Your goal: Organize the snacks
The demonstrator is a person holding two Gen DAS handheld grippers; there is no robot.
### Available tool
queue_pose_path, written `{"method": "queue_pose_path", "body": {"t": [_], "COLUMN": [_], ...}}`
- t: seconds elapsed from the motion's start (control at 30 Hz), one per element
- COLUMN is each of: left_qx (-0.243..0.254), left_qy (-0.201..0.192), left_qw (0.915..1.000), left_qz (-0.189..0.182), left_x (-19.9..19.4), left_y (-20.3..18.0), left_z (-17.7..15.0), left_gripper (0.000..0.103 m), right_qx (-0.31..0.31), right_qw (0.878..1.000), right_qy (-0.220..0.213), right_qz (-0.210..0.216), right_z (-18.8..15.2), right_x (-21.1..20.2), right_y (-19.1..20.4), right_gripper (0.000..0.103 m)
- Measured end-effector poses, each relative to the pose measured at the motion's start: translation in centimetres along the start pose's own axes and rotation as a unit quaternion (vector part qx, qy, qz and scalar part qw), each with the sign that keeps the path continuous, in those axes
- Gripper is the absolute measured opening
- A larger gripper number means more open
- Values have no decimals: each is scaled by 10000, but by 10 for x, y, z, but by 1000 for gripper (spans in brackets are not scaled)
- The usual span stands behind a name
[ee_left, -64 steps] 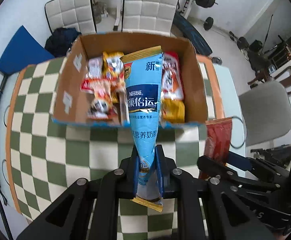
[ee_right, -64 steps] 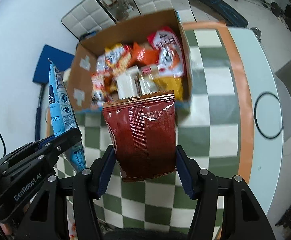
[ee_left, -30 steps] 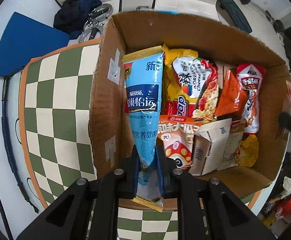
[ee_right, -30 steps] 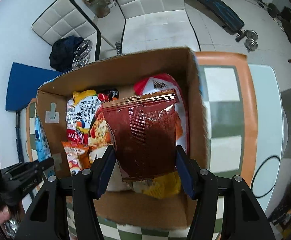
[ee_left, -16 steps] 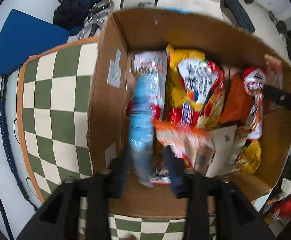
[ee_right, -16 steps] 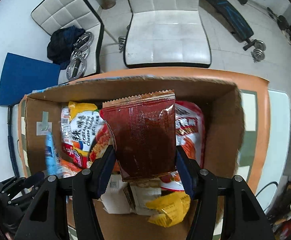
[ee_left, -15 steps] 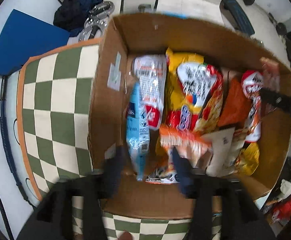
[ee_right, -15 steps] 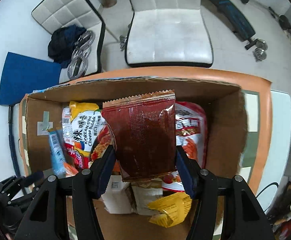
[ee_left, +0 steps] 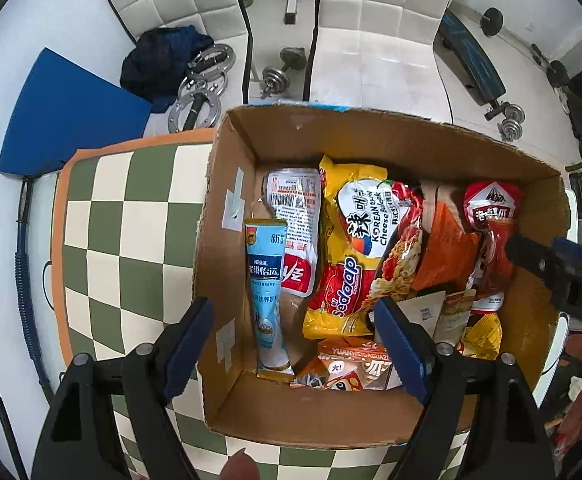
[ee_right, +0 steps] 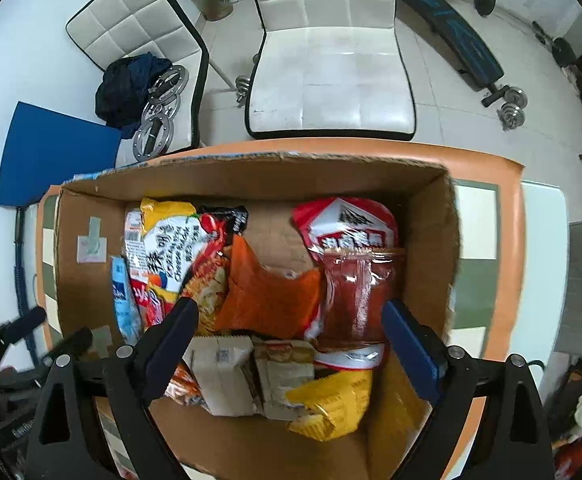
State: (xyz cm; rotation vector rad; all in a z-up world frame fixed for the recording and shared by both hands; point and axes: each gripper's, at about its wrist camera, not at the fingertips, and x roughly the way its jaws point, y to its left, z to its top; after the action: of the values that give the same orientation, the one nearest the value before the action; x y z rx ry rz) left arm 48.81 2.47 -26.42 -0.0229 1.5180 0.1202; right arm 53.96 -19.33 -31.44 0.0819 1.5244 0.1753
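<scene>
Cardboard box (ee_left: 227, 264) — snack packets (ee_left: 355, 256) inside

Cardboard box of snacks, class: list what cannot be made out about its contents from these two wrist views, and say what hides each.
- Cardboard box floor: both views, covered by overlapping packets.
- Beige carton: print too small; left view, the left gripper's right finger crosses it.
- Dark red packet: right view, motion-blurred, label unreadable; whether it has settled is unclear.
- Light blue Nestle sachet: right view shows only a blurred sliver.
- Right gripper: left view, cut off at the edge.
</scene>
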Motion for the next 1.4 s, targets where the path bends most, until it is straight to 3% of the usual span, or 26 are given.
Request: {"method": "queue_pose_path", "body": {"t": [0.23, 0.37, 0.83, 1.07, 1.4], "left_qx": [47, 134, 149, 17, -83], "left_qy": [-279, -568, -1088, -1630, -2172], "left_qw": [9995, 9982, 9939, 9865, 9756], "left_qz": [-146, -123, -71, -125, -322], "left_x": [-14, -26, -58, -100, -154], "left_y": [-12, -23, -36, -33, -28], "left_z": [-14, -26, -60, -103, -181], "left_gripper": [82, 99, 100, 100, 100], "right_qx": [-112, -96, 165, 216, 85], "right_qw": [9991, 9982, 9958, 9914, 9802], "right_qy": [-272, -393, -780, -1210, -1923], "right_qz": [-294, -451, -443, -441, -459], "right_z": [-33, -55, -106, -143, -222], "right_x": [-21, -29, -60, -98, -171], "right_y": [-6, -12, -23, -25, -19], "right_gripper": [100, 101, 102, 102, 102]}}
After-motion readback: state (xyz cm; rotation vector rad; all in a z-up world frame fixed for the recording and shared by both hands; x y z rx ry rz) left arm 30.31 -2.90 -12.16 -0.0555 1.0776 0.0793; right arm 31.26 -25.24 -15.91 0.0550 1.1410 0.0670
